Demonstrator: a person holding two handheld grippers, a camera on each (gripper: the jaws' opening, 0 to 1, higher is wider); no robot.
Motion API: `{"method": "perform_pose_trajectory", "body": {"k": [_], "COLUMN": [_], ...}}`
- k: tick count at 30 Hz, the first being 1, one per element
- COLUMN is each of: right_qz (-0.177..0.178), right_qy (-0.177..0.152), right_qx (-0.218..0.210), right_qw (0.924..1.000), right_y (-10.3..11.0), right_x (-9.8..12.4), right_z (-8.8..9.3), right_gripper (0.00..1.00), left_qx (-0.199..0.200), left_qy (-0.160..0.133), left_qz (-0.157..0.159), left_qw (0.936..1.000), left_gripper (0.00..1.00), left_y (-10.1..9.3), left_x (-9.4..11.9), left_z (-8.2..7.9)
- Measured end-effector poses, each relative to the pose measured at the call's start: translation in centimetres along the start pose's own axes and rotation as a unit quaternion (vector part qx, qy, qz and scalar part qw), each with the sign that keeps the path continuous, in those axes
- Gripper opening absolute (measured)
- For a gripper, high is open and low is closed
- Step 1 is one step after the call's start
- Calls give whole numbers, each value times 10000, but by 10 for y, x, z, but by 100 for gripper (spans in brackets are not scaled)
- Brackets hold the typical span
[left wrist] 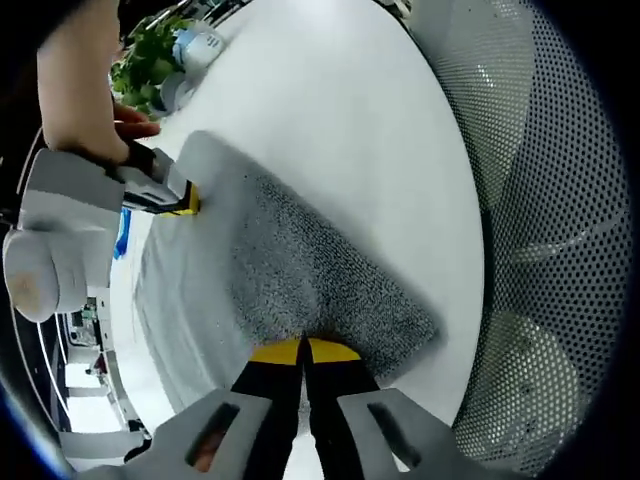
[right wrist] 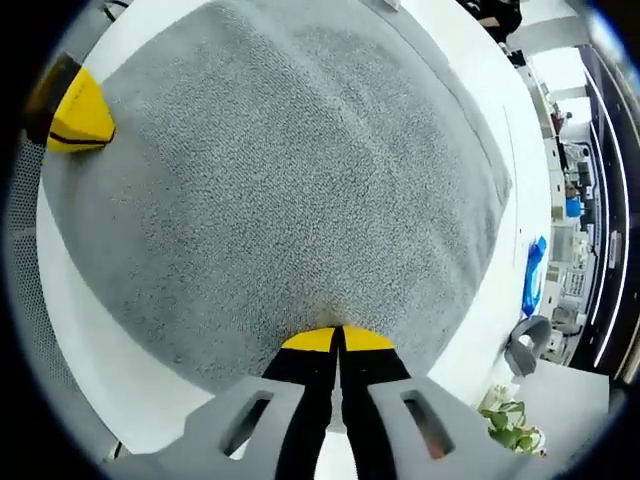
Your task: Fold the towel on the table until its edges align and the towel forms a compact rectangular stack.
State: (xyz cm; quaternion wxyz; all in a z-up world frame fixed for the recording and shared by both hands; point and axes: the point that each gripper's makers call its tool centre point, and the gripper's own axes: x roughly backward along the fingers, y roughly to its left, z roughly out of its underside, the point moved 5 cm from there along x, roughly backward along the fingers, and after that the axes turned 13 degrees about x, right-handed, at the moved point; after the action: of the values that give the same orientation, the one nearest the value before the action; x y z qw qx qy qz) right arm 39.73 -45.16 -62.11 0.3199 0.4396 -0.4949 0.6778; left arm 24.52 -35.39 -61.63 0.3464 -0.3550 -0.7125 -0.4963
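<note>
Left gripper [left wrist: 303, 350] is pinched onto the towel [left wrist: 300, 265] edge, yellow tips together; right gripper [right wrist: 337, 340] is likewise clamped on the towel's near edge. One grey towel, lying flat on the white table [left wrist: 330, 110], long axis running from one gripper to the other. Both hold the same side, so the fold likely goes straight ahead toward the far edge. Count: two grippers, one towel, one potted plant [left wrist: 150, 60] at the table's far end.
</note>
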Motion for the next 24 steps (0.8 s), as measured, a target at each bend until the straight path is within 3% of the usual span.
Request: {"method": "perform_pose_trajectory", "body": {"k": [5, 14, 19, 23, 24], "right_qz": [-47, 274, 487, 772, 914], "right_qy": [-56, -303, -718, -977, -984], "right_qx": [-260, -696, -1320, -1511, -1842], "right_qw": [9996, 9967, 9875, 9806, 9737], "right_y": [7, 18, 22, 26, 27], "right_x": [2, 5, 8, 8, 8], "right_z": [7, 13, 18, 19, 20], "right_gripper": [0, 0, 0, 0, 0], "left_qx": [15, 309, 652, 1117, 1376], "left_qy": [-148, -260, -333, -419, -463], "left_qz": [46, 118, 158, 265, 324], "left_qw": [9999, 9991, 9972, 9925, 9889], "left_gripper": [1, 1, 1, 1, 1], "left_y": [1, 2, 3, 5, 6], "left_x": [0, 0, 1, 0, 0], "left_z": [2, 3, 3, 5, 6]}}
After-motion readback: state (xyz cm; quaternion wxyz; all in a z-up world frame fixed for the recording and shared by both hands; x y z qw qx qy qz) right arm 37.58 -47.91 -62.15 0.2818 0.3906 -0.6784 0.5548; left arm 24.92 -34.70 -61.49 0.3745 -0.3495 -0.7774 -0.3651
